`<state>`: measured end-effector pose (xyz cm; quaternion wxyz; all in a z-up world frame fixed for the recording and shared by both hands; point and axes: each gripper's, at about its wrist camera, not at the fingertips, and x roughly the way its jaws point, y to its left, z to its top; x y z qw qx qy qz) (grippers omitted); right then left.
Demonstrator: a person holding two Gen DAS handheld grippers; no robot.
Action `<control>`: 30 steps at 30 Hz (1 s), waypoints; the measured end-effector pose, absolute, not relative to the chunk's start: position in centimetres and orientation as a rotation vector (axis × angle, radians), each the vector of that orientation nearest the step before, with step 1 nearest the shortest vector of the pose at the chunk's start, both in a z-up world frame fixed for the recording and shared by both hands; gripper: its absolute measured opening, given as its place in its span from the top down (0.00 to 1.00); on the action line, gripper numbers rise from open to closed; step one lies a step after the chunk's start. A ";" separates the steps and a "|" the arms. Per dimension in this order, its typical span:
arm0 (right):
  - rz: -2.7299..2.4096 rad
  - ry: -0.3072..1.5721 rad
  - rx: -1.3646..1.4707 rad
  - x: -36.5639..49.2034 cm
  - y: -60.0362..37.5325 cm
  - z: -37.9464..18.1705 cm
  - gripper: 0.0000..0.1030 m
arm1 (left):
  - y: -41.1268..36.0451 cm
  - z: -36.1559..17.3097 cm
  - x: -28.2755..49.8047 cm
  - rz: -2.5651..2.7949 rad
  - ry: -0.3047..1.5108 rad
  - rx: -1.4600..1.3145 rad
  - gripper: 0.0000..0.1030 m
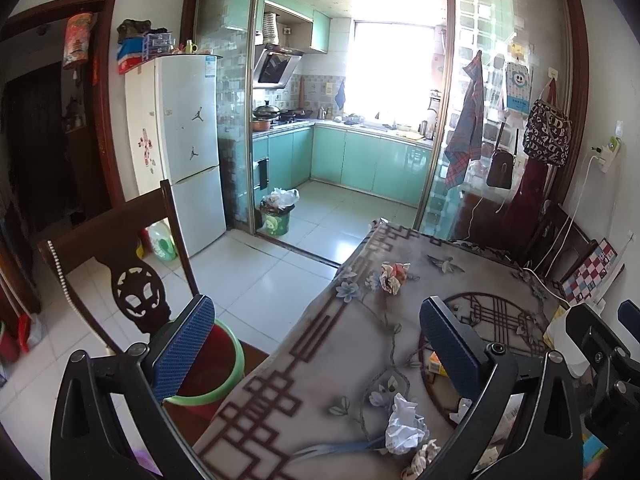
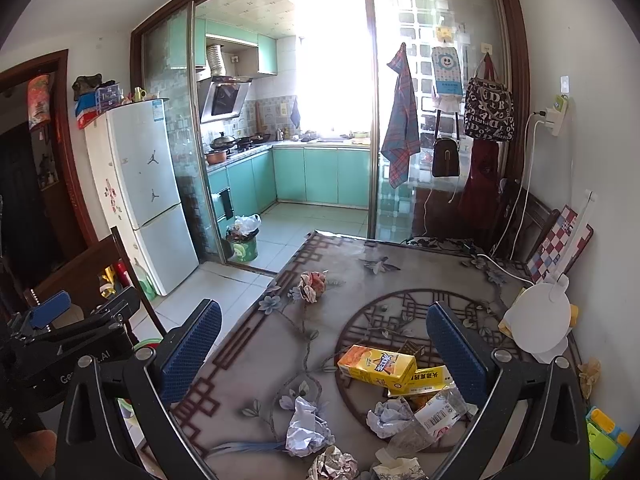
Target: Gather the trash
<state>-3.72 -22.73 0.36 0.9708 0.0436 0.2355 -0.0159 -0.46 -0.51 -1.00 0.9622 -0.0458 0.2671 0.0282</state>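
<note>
Your left gripper (image 1: 316, 344) hangs above the near left edge of the bench (image 1: 320, 360), its blue fingers (image 1: 182, 350) spread wide with nothing between them; one finger sits over the green-rimmed bin (image 1: 216, 364) that stands on the floor just beside the bench, by the dark wooden chair (image 1: 120, 248). Your right gripper (image 2: 324, 350) is also spread wide and empty, held over the middle of the bench with its fingers (image 2: 456, 354) framing the pile of trash. That trash lies on the patterned cloth: a yellow carton (image 2: 376, 366) rests tilted across a second yellow box (image 2: 426, 380) inside the round dark motif, with a clear plastic wrapper bearing a barcode label (image 2: 438, 410) just beside them. A crumpled white paper ball (image 2: 306, 430) lies near the front edge, another crumpled sheet (image 2: 388, 416) sits between it and the wrapper, and a printed wad (image 2: 332, 466) lies at the very front. Well apart from these, a reddish crumpled ball (image 2: 312, 284) lies toward the far left part of the bench. A round white lamp (image 2: 538, 322) stands at the right edge, near the wall. Beyond the glass door, a full green trash can (image 2: 242, 246) stands on the kitchen floor next to the fridge (image 2: 140, 192).
</note>
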 end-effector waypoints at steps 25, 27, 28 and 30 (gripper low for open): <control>-0.037 0.483 0.082 -3.6 -22.9 0.3 0.00 | -0.8 -1.2 -0.3 0.090 0.540 -0.064 0.00; -0.038 0.483 0.081 -3.6 -22.9 0.3 0.00 | -0.7 -1.3 -0.3 0.092 0.540 -0.062 0.00; -0.037 0.483 0.081 -3.6 -22.9 0.3 0.00 | -0.8 -1.2 -0.4 0.094 0.540 -0.061 0.00; -0.036 0.483 0.080 -3.5 -22.9 0.3 0.00 | -0.7 -1.2 -0.4 0.097 0.538 -0.059 0.00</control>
